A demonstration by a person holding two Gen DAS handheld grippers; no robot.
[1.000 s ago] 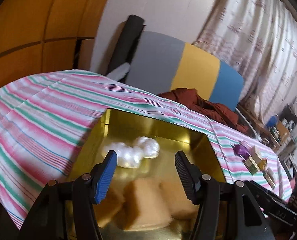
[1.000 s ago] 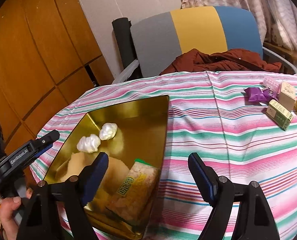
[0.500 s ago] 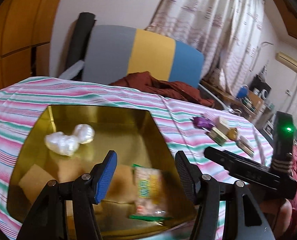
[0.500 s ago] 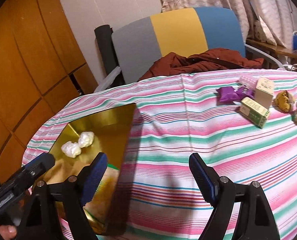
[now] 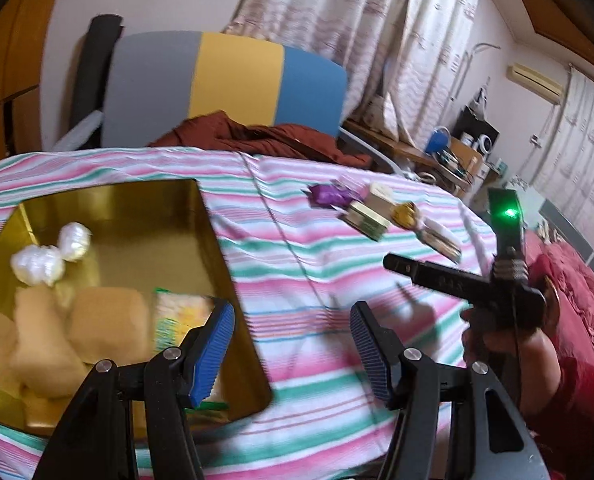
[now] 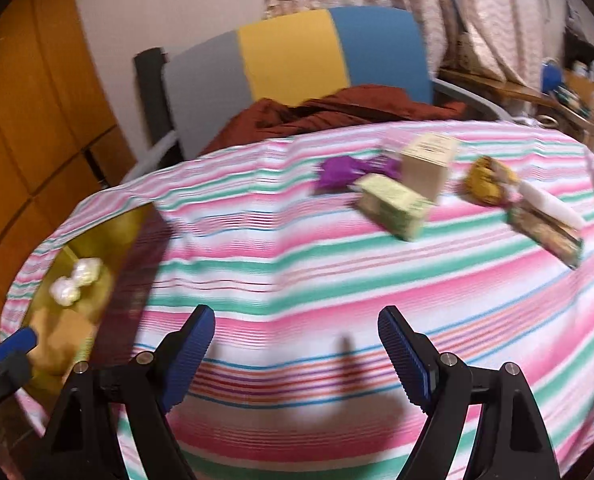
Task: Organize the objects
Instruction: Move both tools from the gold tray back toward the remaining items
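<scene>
A gold tin (image 5: 153, 216) (image 6: 97, 240) sits at the left on the striped cloth (image 6: 297, 264). It holds two white wrapped sweets (image 5: 41, 264), tan cakes (image 5: 105, 320) and a green-and-yellow snack packet (image 5: 177, 316). Loose items lie at the far right of the table: a purple wrapper (image 6: 341, 170), a pale green box (image 6: 393, 204), a beige box (image 6: 427, 164), a yellow-brown sweet (image 6: 485, 180) and a long packet (image 6: 545, 232). My left gripper (image 5: 293, 344) is open over the tin's right rim with nothing in it. My right gripper (image 6: 297, 356) is open over bare cloth, empty.
A grey, yellow and blue chair back (image 5: 225, 80) with a rust-red cloth (image 5: 265, 136) stands behind the table. The right hand with its gripper body (image 5: 497, 292) shows at the right of the left wrist view. Wooden panels (image 6: 25, 120) line the left wall.
Both grippers swung right, away from the tin toward the loose items. The tin slid to the left edge of the right wrist view. Both stay open and empty.
</scene>
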